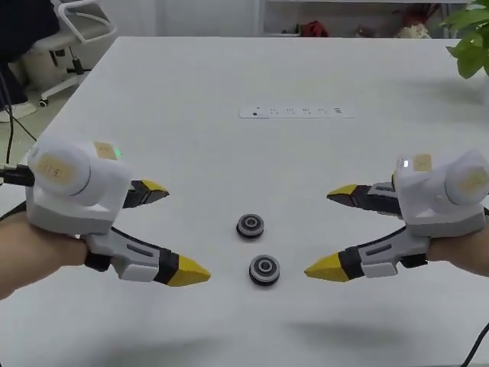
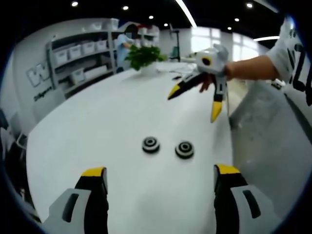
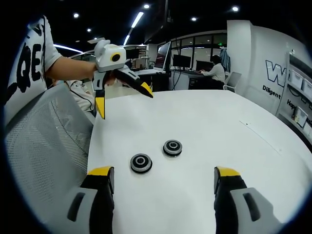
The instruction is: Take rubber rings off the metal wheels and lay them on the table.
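Note:
Two small metal wheels with black rubber rings lie flat on the white table, close together. One wheel is farther from me, the other wheel nearer. My left gripper hovers open to their left and my right gripper hovers open to their right, both above the table and holding nothing. In the left gripper view the two wheels sit ahead of the open left gripper. The right gripper view has them ahead of the open right gripper.
A flush power strip is set in the table beyond the wheels. A green plant stands at the far right corner. An office chair is off the far left edge. Shelves line the wall.

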A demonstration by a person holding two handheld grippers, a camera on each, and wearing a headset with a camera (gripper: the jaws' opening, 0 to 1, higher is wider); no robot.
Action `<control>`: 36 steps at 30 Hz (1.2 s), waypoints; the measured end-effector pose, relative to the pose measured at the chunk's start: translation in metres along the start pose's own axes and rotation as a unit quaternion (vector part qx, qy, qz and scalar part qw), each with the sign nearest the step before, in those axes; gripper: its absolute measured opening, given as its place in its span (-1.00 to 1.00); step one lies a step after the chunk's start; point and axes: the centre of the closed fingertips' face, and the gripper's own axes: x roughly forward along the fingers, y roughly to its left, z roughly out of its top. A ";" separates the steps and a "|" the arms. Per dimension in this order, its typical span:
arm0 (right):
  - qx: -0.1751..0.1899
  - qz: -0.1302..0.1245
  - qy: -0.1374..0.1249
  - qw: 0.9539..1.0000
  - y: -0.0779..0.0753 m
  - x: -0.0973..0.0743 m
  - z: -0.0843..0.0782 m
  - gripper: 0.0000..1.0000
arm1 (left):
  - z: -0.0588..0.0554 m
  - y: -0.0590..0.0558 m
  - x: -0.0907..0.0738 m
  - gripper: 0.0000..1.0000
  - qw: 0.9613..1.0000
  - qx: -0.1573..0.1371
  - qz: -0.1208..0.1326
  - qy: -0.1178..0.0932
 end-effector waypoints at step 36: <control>-0.001 0.050 0.008 0.999 0.016 0.033 -0.012 0.38 | -0.007 -0.011 0.032 0.63 0.999 0.004 -0.040 0.015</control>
